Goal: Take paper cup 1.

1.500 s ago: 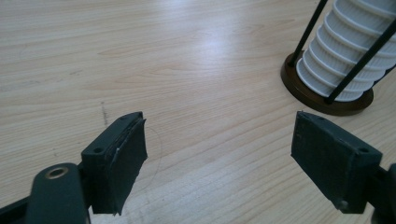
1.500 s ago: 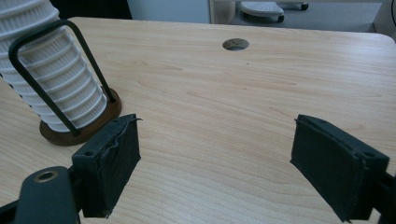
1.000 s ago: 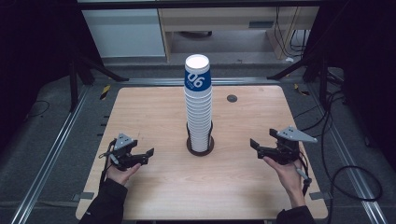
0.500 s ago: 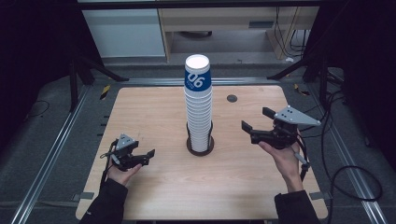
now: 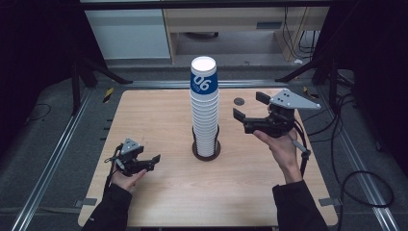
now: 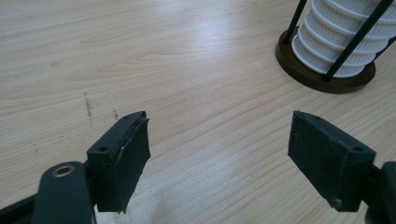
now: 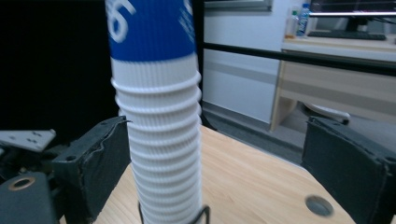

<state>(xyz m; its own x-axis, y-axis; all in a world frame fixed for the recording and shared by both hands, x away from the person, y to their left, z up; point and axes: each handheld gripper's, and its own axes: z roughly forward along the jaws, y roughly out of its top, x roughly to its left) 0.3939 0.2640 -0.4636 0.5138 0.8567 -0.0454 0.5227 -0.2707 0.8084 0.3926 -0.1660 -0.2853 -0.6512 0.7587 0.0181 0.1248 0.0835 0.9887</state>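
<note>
Nearest you, your left hand (image 5: 126, 177) rests low on the wooden table (image 5: 159, 120) at its front left, holding the left gripper (image 5: 153, 159) just above the surface, its jaws spread wide with nothing between them and pointing toward the middle. Your left gripper view shows bare wood grain with a few dark scuffs between the pads, and, well apart at the upper right, the round brown base (image 6: 322, 77) and thin black rods that keep the stack of paper cups (image 5: 204, 113) upright. Farther in, your right hand (image 5: 281, 151) is raised off the table to the right of the stack, carrying the right gripper (image 5: 248, 111) at about mid-stack height, jaws wide open and empty, aimed at the cups but not touching them. Your right gripper view puts the ribbed white cups and the blue top cup (image 7: 149, 28) close ahead, nearer the left jaw, with a small dark hole (image 7: 318, 205) in the tabletop and pale cabinets (image 7: 243, 79) beyond.
</note>
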